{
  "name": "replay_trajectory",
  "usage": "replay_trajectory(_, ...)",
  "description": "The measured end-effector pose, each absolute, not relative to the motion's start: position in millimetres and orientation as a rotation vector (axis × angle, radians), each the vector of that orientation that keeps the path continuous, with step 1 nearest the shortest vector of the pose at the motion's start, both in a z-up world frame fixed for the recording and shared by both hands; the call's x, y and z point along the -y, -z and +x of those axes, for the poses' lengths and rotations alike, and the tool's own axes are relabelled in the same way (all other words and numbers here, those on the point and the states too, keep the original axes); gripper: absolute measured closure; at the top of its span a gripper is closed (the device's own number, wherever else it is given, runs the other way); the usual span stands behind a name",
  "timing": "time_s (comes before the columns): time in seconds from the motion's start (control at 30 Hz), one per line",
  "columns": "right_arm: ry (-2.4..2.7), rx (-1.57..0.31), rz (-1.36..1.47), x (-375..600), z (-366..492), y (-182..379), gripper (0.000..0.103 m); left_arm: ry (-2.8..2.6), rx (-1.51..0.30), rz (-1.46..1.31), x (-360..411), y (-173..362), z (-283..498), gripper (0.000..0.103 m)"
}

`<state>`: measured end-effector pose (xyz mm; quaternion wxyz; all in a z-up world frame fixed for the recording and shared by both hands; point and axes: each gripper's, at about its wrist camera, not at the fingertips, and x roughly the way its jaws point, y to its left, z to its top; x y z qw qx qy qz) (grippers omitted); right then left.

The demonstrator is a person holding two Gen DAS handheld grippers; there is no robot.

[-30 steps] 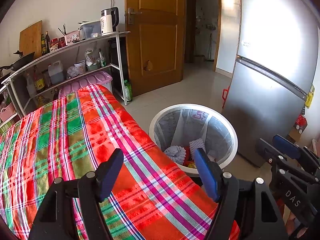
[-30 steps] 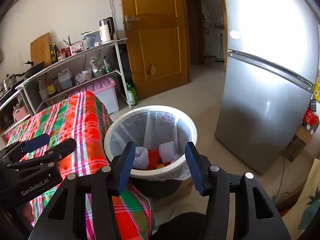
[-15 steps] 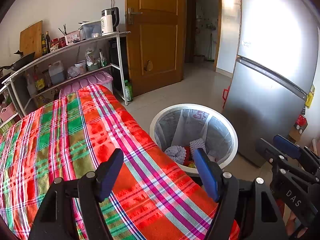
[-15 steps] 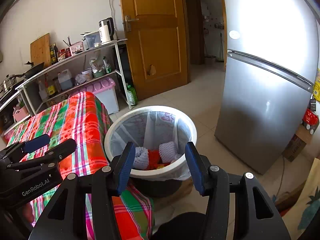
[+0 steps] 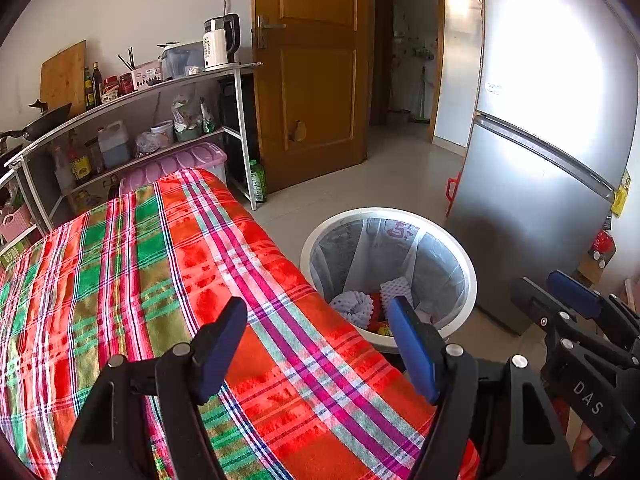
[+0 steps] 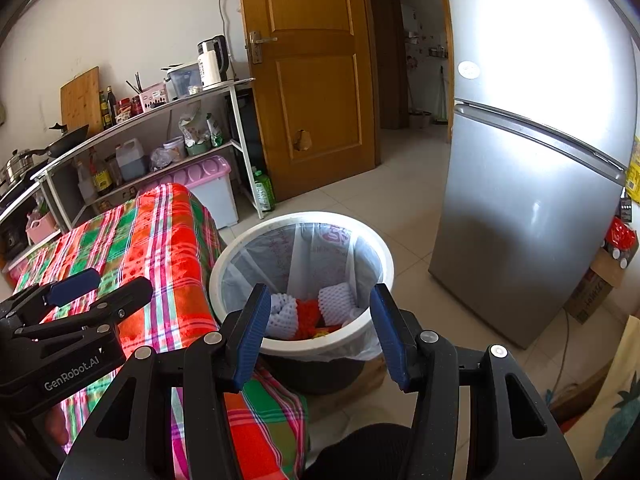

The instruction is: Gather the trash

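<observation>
In the right wrist view, the left gripper (image 6: 80, 292) at lower left reads "GenRobot.AI"; the right gripper (image 5: 576, 300) reads "DAS". Both jaws stand released, empty. The trash (image 6: 308, 316) lies in the lined bin (image 6: 376, 256) at centre, partly hidden; the liner's red print is unreadable.

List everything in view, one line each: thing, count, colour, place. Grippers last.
trash bin: one, white rim, clear liner, on the floor beside the table.
foam fruit nets: two, white, inside the bin.
red trash: one clump, between the nets.
tablecloth: one, red-green plaid, covering the table.
fridge: one, silver, right.
door: one, brown, closed.
kettle: one, white-black, shelf top.
storage box: one, pink lid, under the shelf.
left gripper: open, empty.
right gripper: open, empty.
</observation>
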<state>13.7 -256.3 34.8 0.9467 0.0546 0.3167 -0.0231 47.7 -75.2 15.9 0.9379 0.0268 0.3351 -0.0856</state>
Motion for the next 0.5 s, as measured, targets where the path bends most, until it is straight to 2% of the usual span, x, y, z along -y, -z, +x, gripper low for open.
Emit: replay_trajectory(0.5, 0.045, -0.646, 0.111, 254.8, 13.3, -34.6, 0.050, 0.175, -0.686, 0.053, 74.2, -16.0, 47.8, 0.028)
